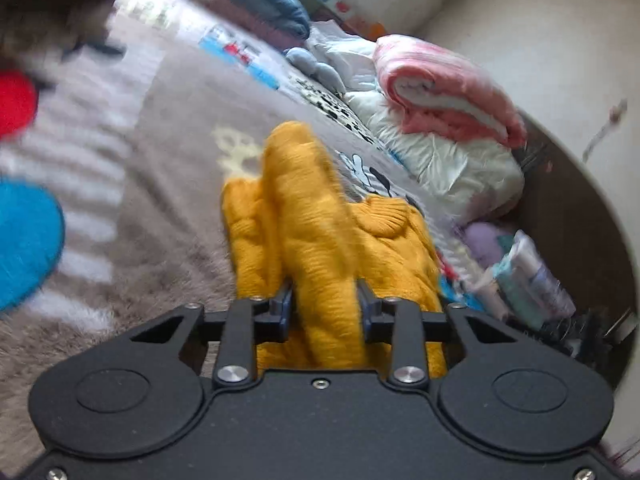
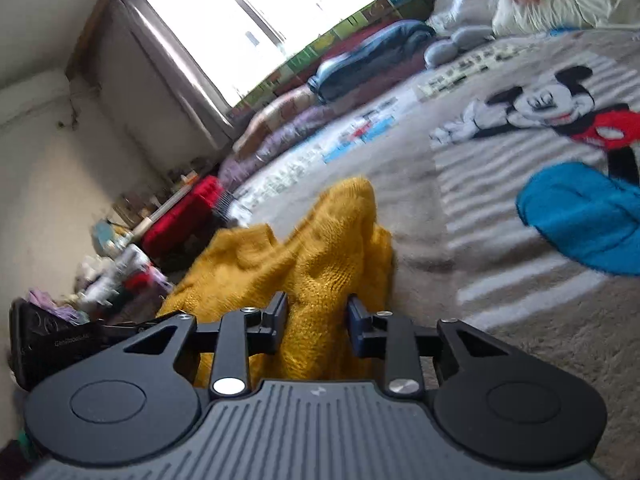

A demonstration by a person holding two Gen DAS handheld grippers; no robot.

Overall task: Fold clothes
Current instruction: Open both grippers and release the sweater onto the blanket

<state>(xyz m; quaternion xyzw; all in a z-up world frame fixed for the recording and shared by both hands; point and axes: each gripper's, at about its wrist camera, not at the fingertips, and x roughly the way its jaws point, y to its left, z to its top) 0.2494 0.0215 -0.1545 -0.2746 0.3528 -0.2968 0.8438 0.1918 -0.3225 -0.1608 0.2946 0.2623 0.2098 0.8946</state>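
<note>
Here the mustard-yellow knitted sweater (image 1: 320, 248) lies bunched on the grey fluffy cartoon-print rug (image 1: 172, 184), and a raised fold of it runs between the fingers of the left gripper (image 1: 325, 300). The jaws stand partly apart with the knit filling the gap and touching both pads, so the fold looks pinched.

Only the left wrist view shows the rolled pink-and-white blanket (image 1: 448, 92) resting on a white quilted duvet (image 1: 452, 160) by the wall, with a pile of small packets and bottles (image 1: 528, 272) at the rug's edge; what they sit in cannot be told.

The right wrist view shows the same sweater (image 2: 304, 264) from another side, a ridge of it between the fingers of the right gripper (image 2: 317, 316). Those jaws are likewise partly apart and closed against the knit. Only this view shows the bright window (image 2: 256, 20), the row of folded bedding (image 2: 320, 92) below it, the cartoon mouse figure (image 2: 552, 108) on the rug, a red crate (image 2: 184, 216) by the wall, and a cluttered heap of small items (image 2: 116, 276) beside it. The crate's contents are too blurred to make out.
</note>
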